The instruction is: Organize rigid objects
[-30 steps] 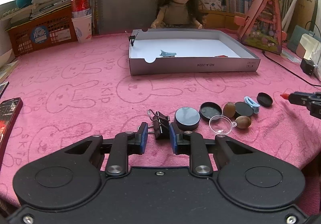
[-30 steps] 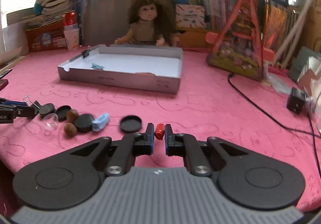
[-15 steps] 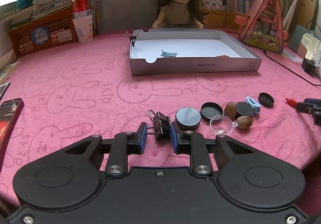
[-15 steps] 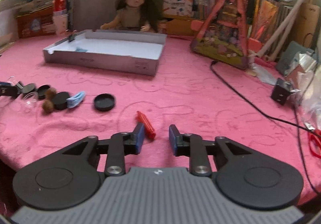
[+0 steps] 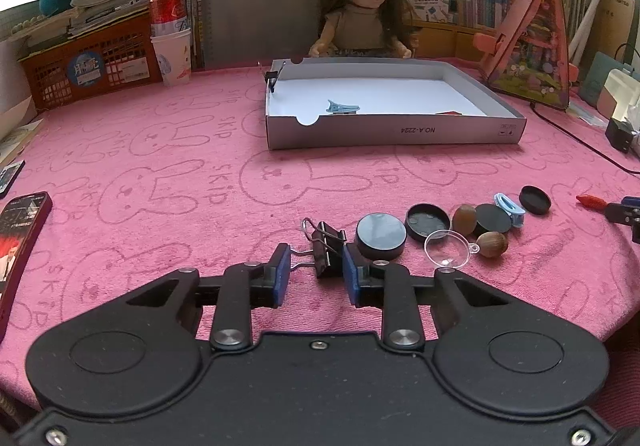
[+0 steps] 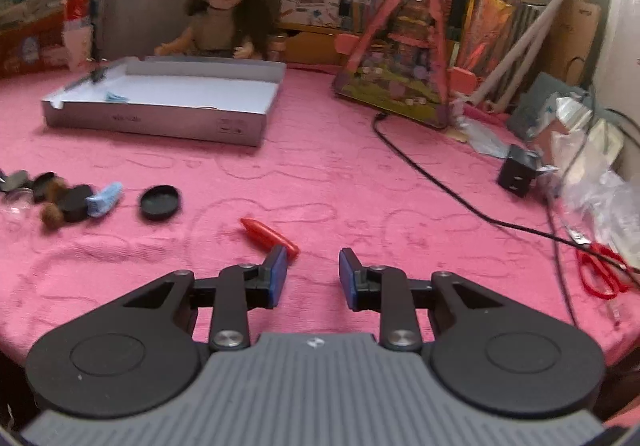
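Note:
A black binder clip (image 5: 326, 246) lies on the pink cloth between the open fingers of my left gripper (image 5: 313, 270), not clamped. Beside it lie a round black tin (image 5: 380, 234), black lids (image 5: 427, 221), two brown nuts (image 5: 492, 244), a clear plastic dish (image 5: 447, 248) and a blue clip (image 5: 509, 204). My right gripper (image 6: 312, 272) is open; a red crayon-like piece (image 6: 269, 234) lies on the cloth just beyond its left finger. A grey tray (image 5: 396, 134) holds a blue clip (image 5: 342, 107); the tray also shows in the right wrist view (image 6: 160, 122).
A doll (image 5: 362, 22) sits behind the tray. A phone (image 5: 18, 238) lies at the left edge. A black cable (image 6: 440, 186), a charger (image 6: 516, 172) and red scissors (image 6: 600, 270) lie at the right. An orange basket (image 5: 88, 66) and paper cup (image 5: 172, 54) stand at the back left.
My right gripper has opened and let go of the red piece, which now lies on the cloth; the gripper has swung right. My left gripper has stayed around the binder clip.

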`<state>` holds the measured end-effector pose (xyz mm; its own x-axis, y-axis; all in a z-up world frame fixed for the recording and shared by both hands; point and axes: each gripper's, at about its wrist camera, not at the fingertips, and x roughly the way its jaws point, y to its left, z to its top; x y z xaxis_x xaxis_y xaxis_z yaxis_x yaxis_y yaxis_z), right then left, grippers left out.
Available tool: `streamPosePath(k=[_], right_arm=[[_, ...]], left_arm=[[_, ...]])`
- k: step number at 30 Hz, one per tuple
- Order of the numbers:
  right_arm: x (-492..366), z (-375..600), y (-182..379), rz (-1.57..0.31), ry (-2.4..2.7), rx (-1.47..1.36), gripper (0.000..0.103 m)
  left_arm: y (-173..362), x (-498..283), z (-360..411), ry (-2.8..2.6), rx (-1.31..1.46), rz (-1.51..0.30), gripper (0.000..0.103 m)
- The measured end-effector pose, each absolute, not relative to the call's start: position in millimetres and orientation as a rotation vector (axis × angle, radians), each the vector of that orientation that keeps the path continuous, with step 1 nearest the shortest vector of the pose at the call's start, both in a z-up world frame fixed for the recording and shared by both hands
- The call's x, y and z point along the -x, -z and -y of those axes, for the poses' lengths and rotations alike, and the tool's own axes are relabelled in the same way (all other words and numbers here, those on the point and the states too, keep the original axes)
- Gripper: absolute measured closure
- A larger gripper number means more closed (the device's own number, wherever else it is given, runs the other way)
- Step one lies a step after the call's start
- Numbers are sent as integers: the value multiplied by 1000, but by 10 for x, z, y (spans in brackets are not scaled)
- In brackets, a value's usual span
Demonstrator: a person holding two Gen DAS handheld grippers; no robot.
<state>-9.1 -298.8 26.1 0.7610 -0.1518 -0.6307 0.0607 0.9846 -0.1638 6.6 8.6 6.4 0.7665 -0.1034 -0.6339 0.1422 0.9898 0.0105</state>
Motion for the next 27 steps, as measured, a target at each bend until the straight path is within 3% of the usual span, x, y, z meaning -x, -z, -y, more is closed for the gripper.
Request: streamPosePath(k=[7, 14, 27], right_arm=[[122, 3091, -309, -687, 146, 31, 56], [238, 2948, -283, -629, 109, -142, 42], [173, 2743, -200, -607, 148, -190, 41]], left_arm=[[-64, -67, -87, 131, -57, -685, 76], [-68, -53, -58, 147, -48, -690, 73], [-72, -34, -58, 147, -36, -689, 72]])
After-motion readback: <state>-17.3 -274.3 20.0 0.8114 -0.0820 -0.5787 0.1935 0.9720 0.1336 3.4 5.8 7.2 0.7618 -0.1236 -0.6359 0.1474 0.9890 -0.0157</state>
